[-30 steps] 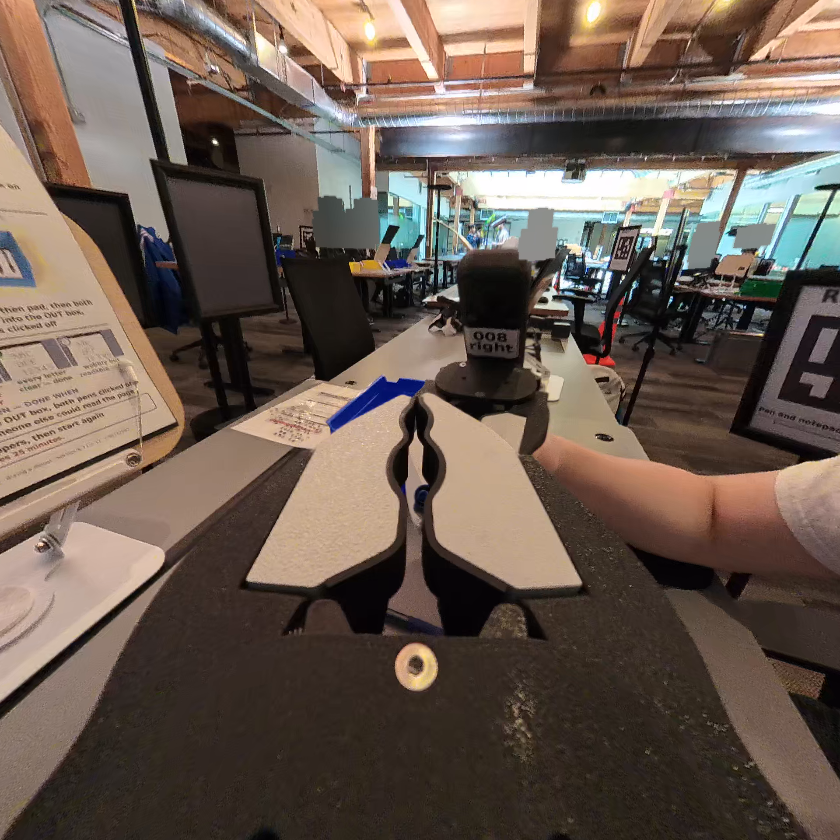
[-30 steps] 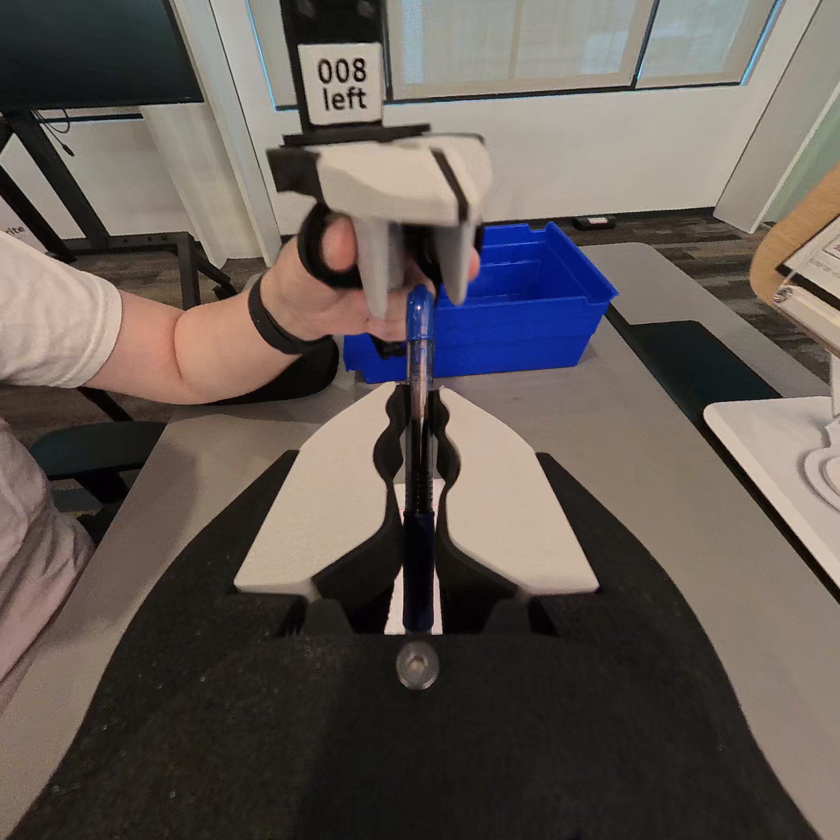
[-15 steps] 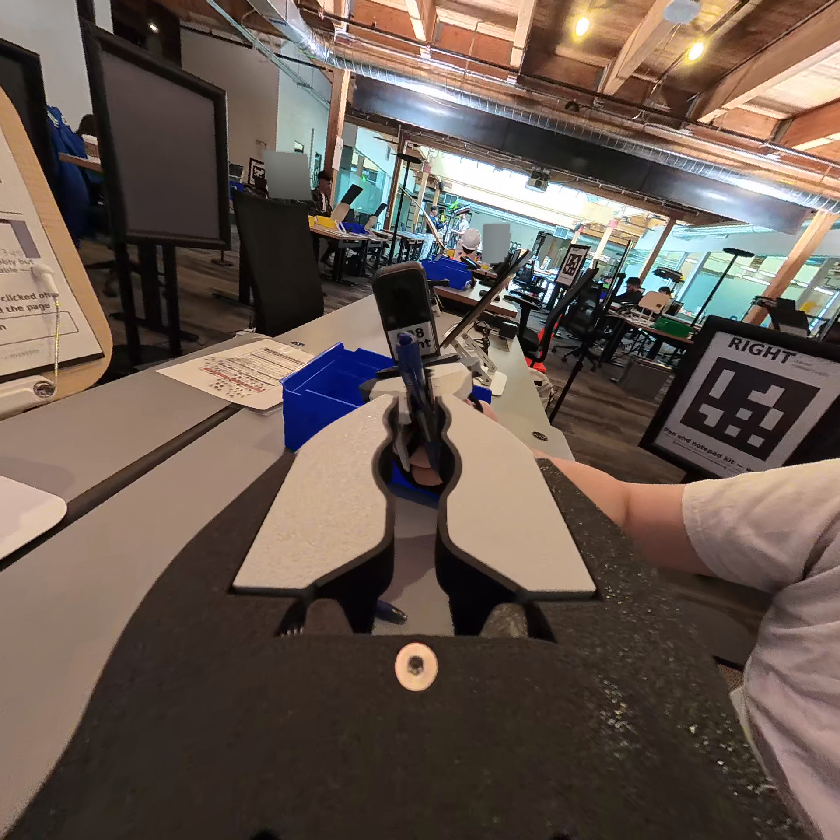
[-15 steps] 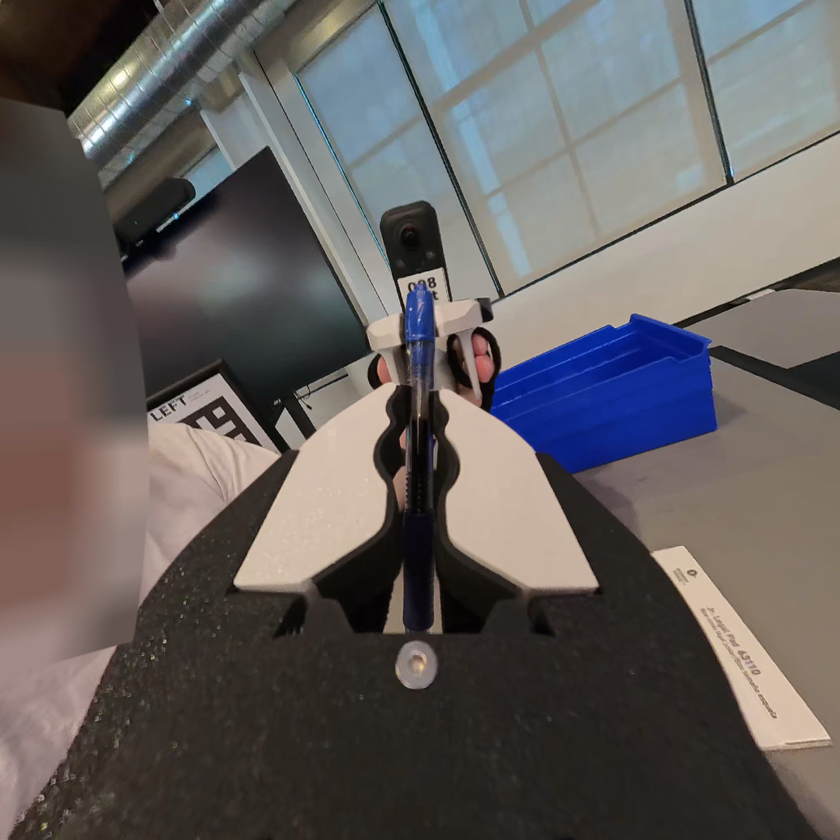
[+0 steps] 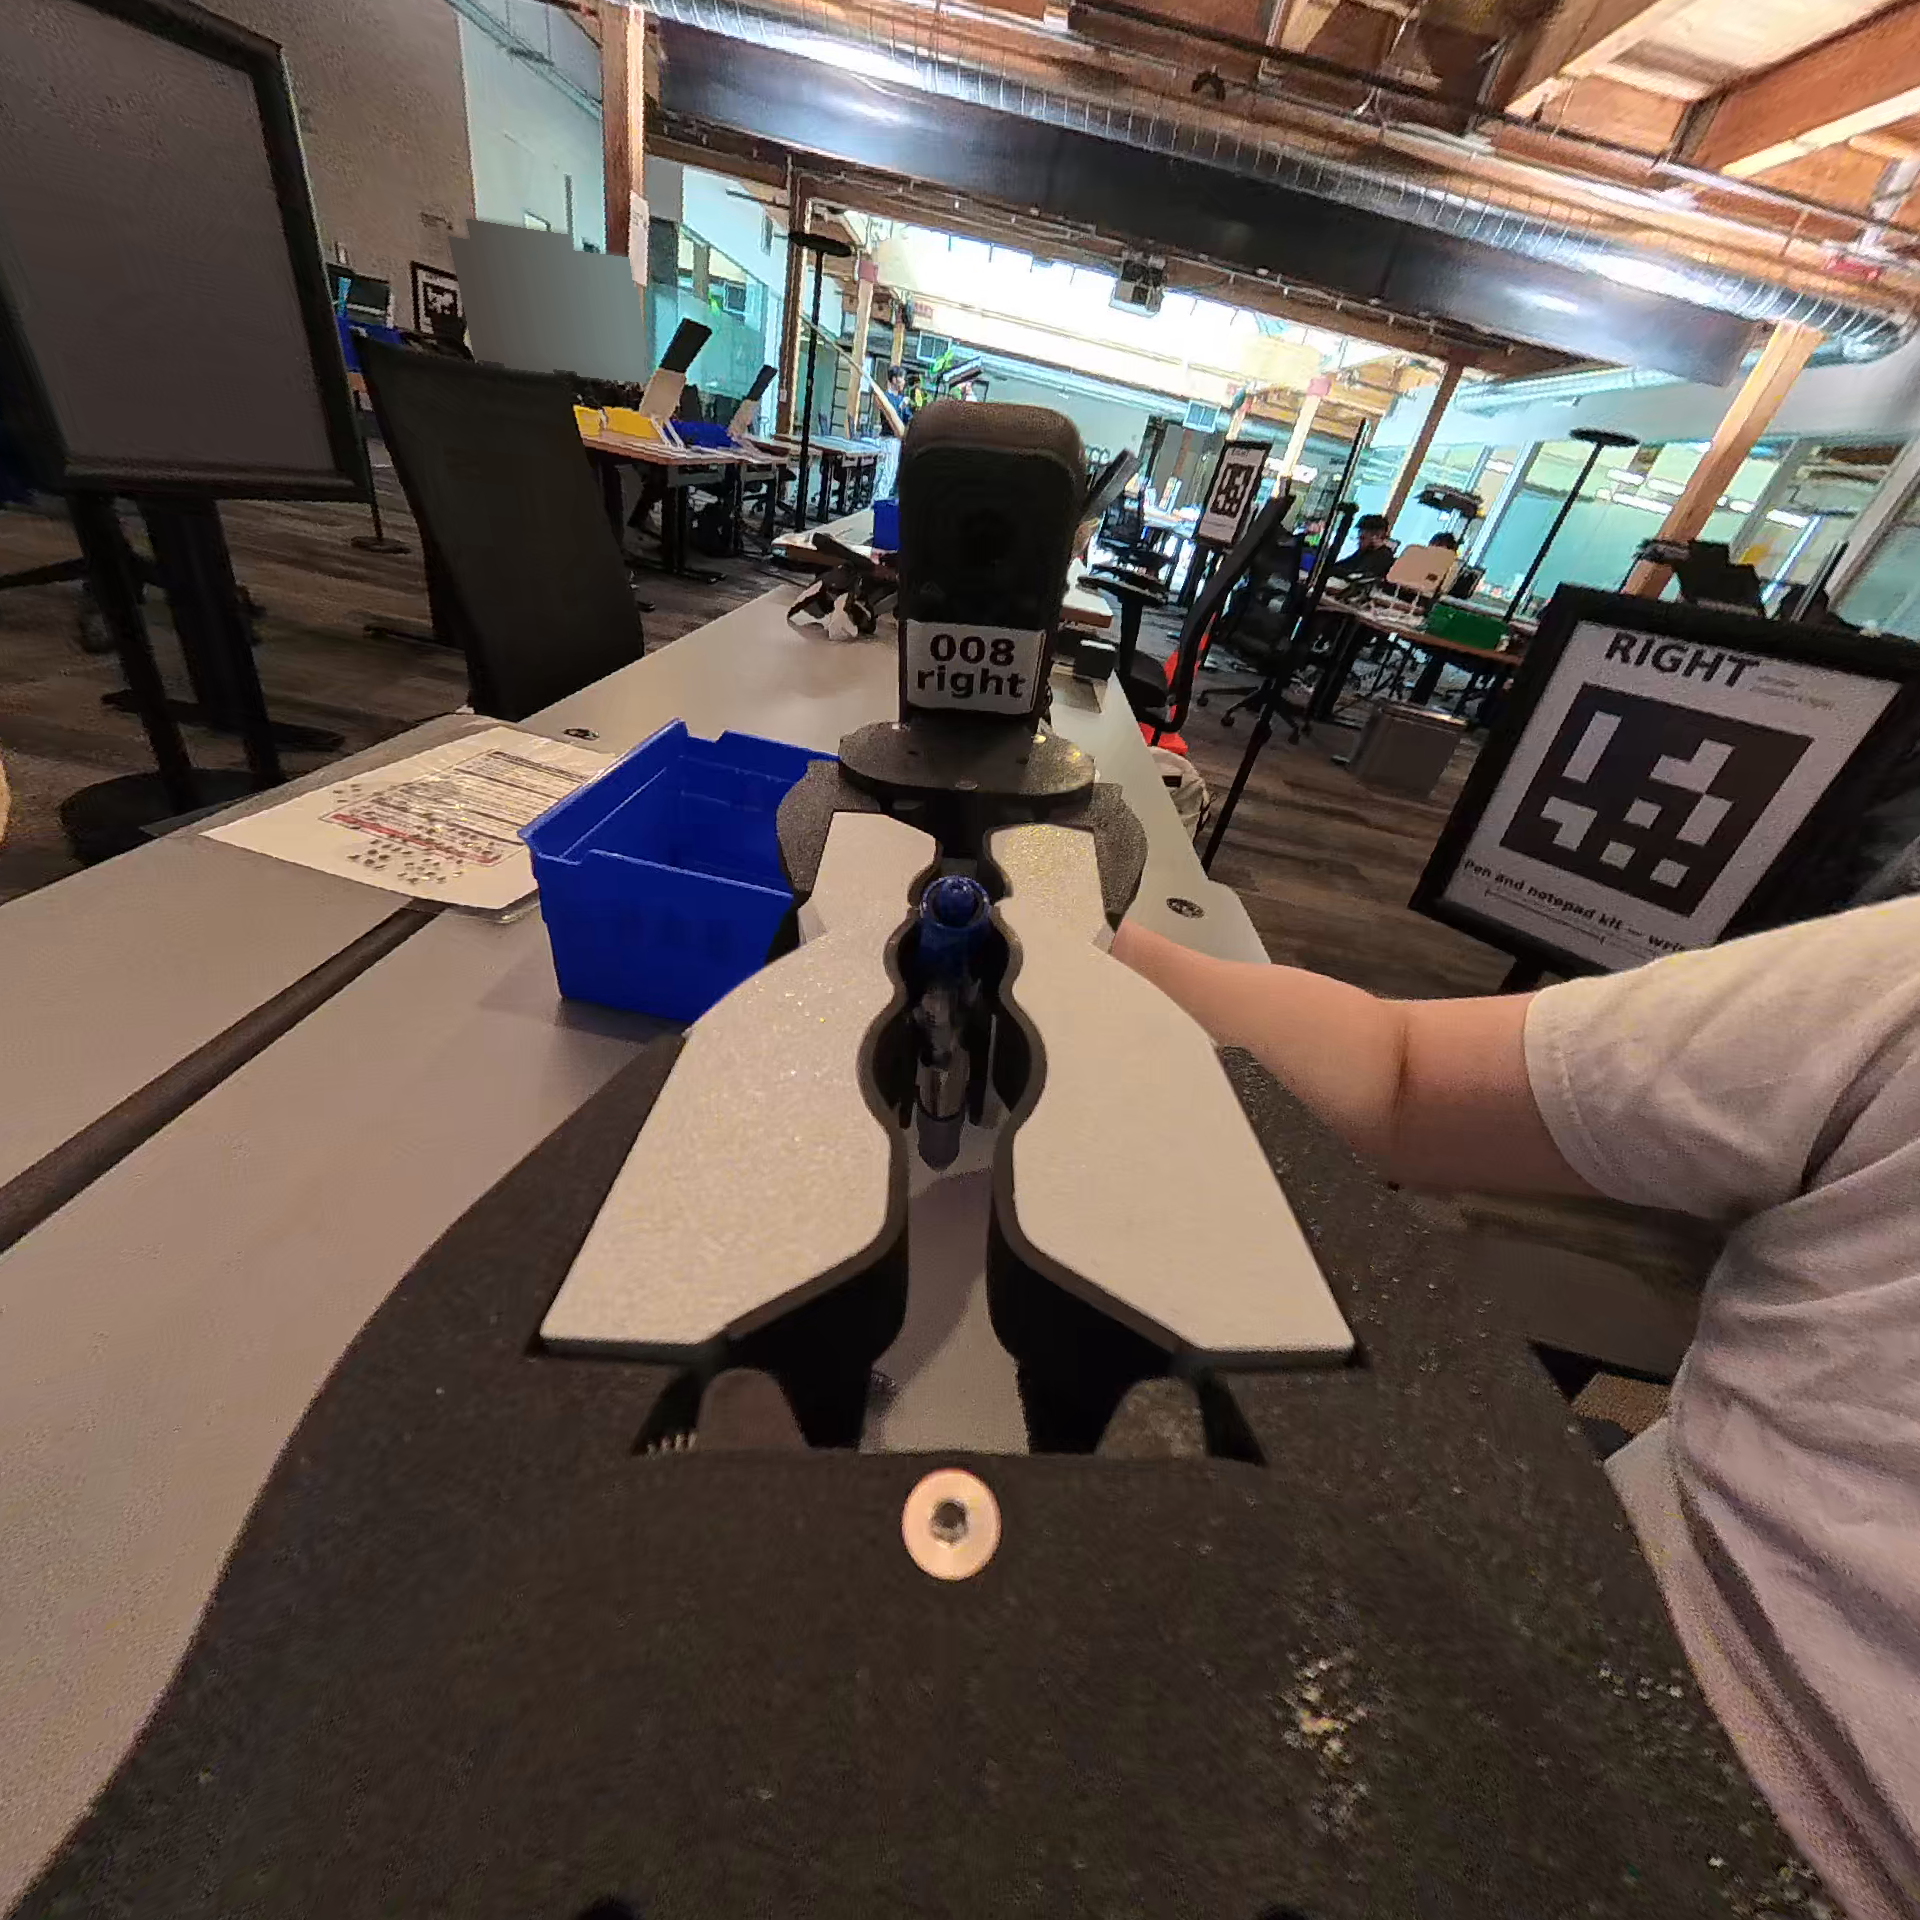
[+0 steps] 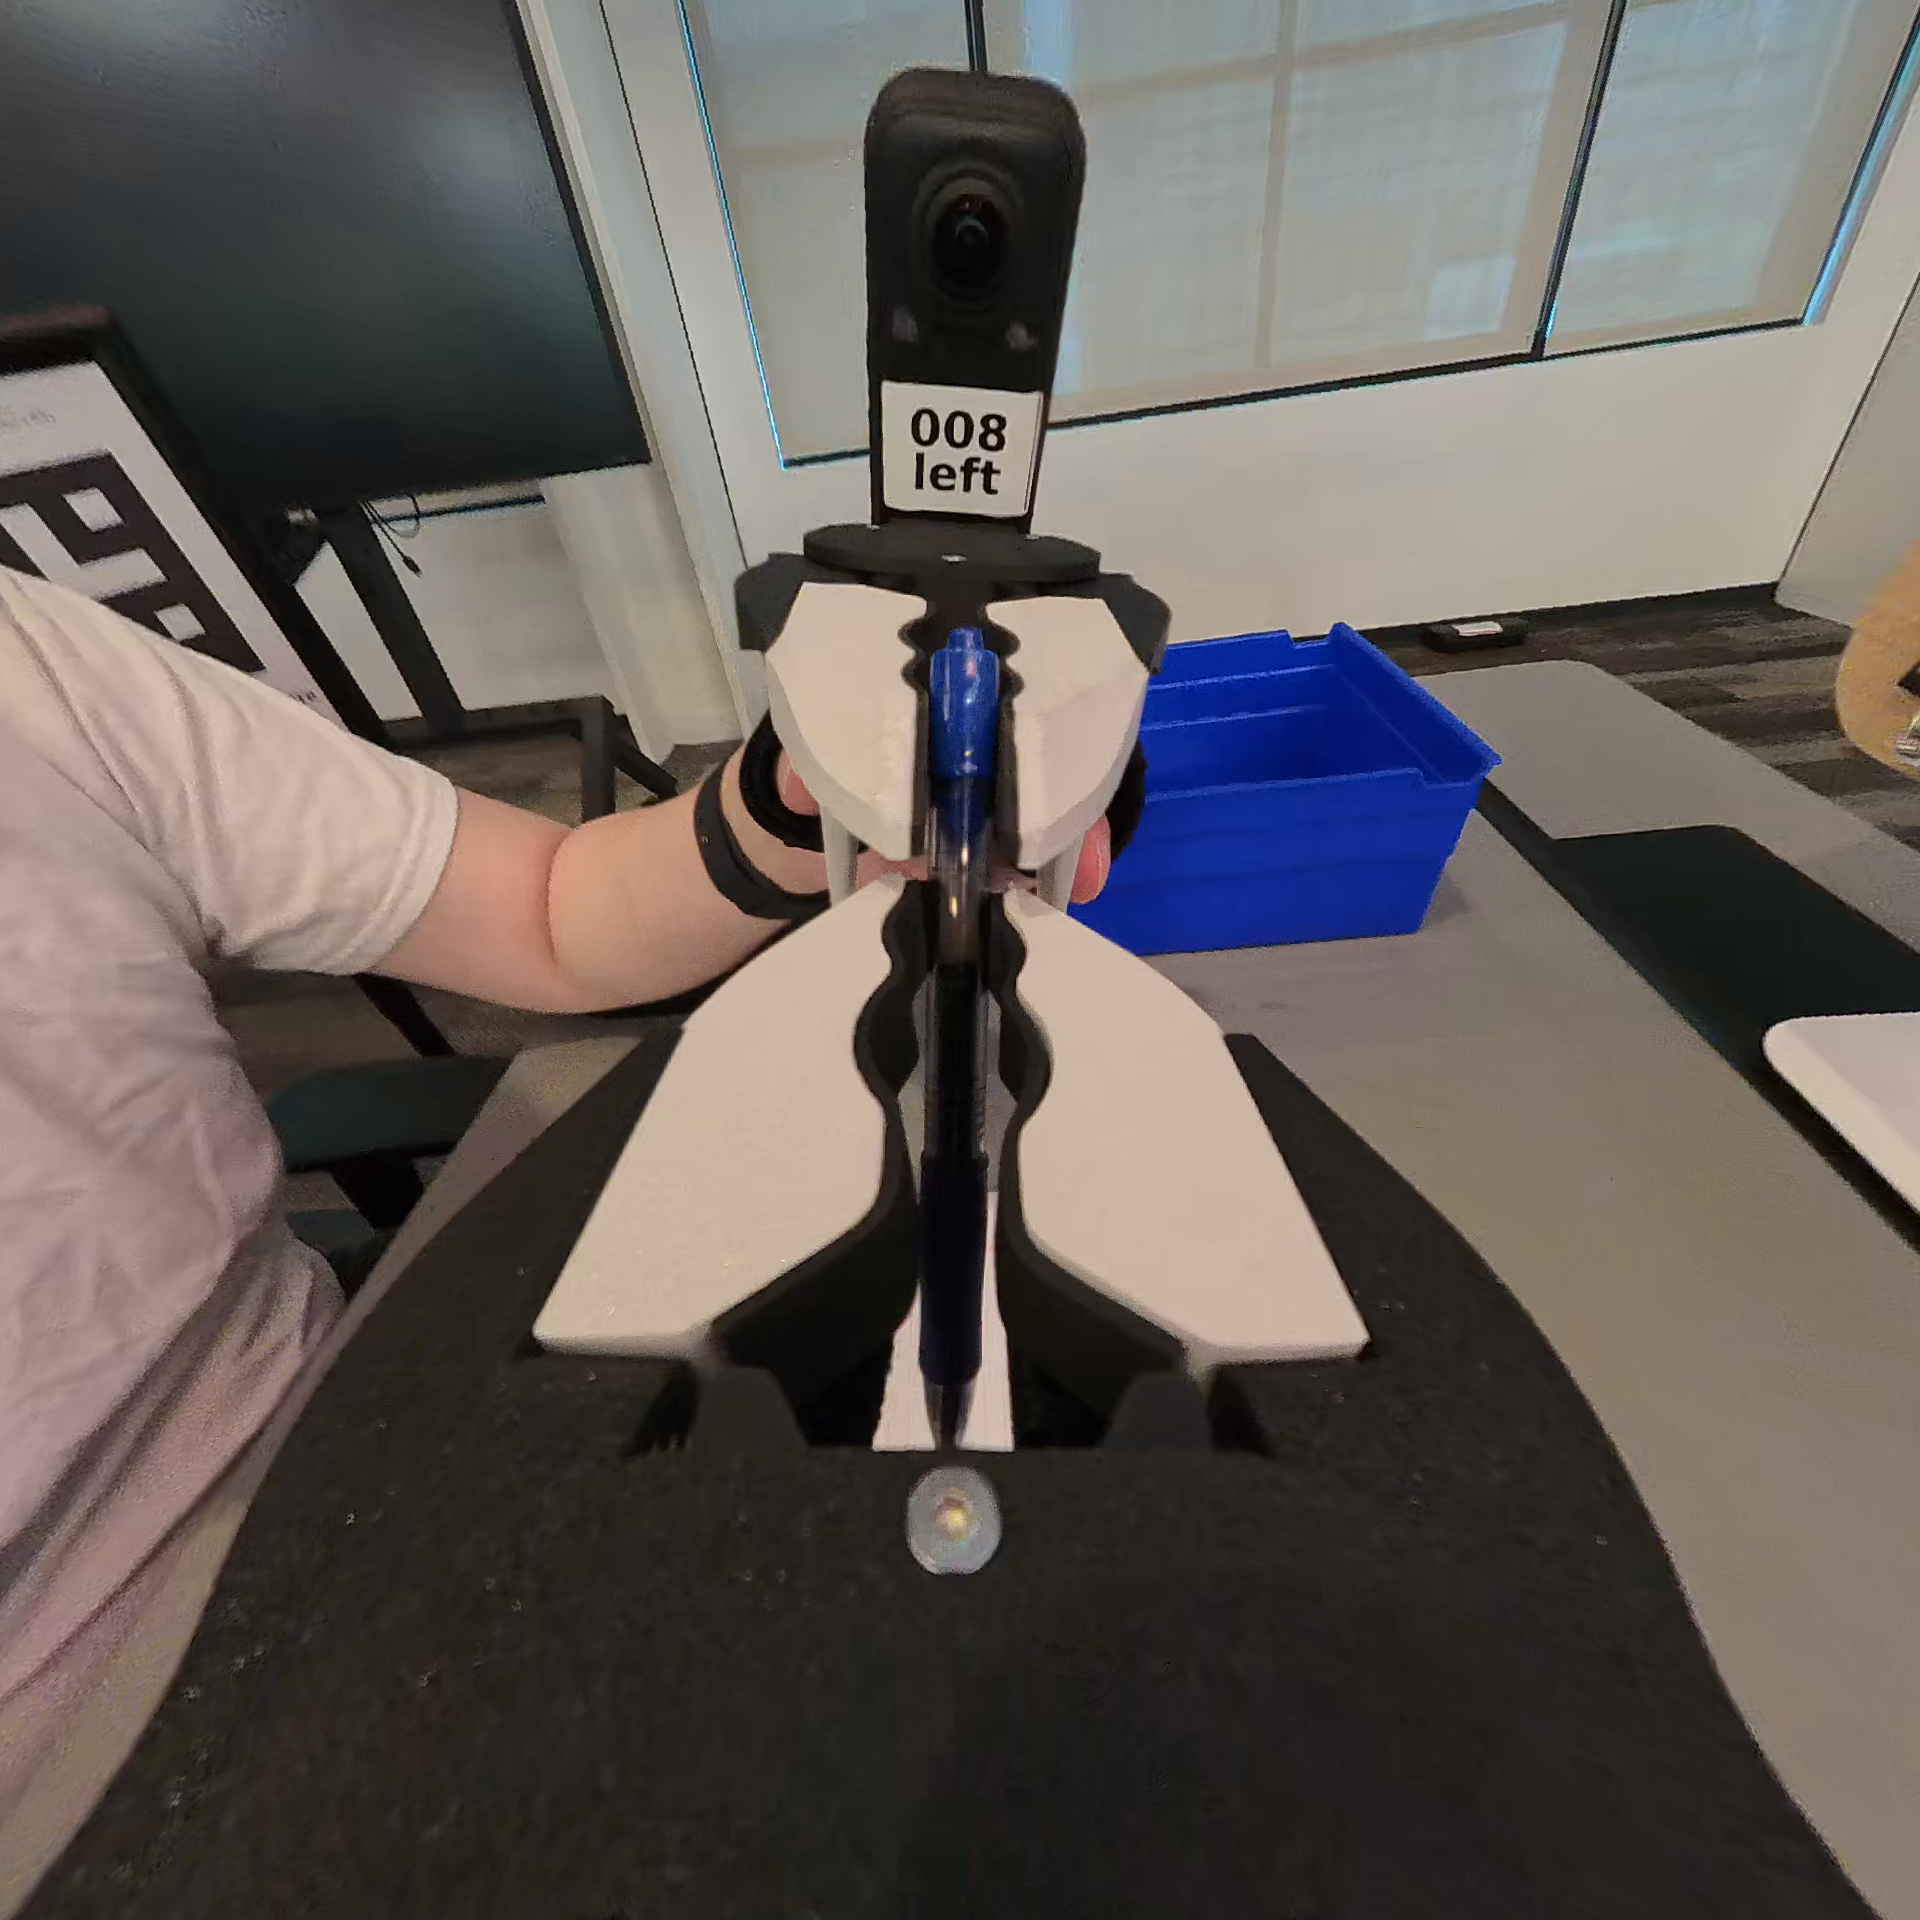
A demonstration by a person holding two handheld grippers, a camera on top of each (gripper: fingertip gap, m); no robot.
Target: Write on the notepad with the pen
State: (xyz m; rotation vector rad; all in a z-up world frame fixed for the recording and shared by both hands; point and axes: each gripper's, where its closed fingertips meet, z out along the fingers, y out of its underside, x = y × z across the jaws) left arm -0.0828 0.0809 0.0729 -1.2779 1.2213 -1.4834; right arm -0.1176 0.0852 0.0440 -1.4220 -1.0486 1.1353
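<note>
the blue pen (image 6: 952,997) lay lengthwise between the jaws of the right gripper (image 6: 951,914), which were clamped on its barrel, cap end pointing forward. facing it nose to nose, the left gripper (image 5: 943,971) was held level, its jaws parted slightly around the pen's cap end; whether they touched it could not be told. a blue bin (image 6: 1299,790) sat on the grey table (image 6: 1507,1143) just beyond the pen.

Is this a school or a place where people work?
Probably a big open office or workshop: rows of desks and office chairs fill the room, exposed wooden beams cross the ceiling, and a blue bin sits on the grey table.
</note>
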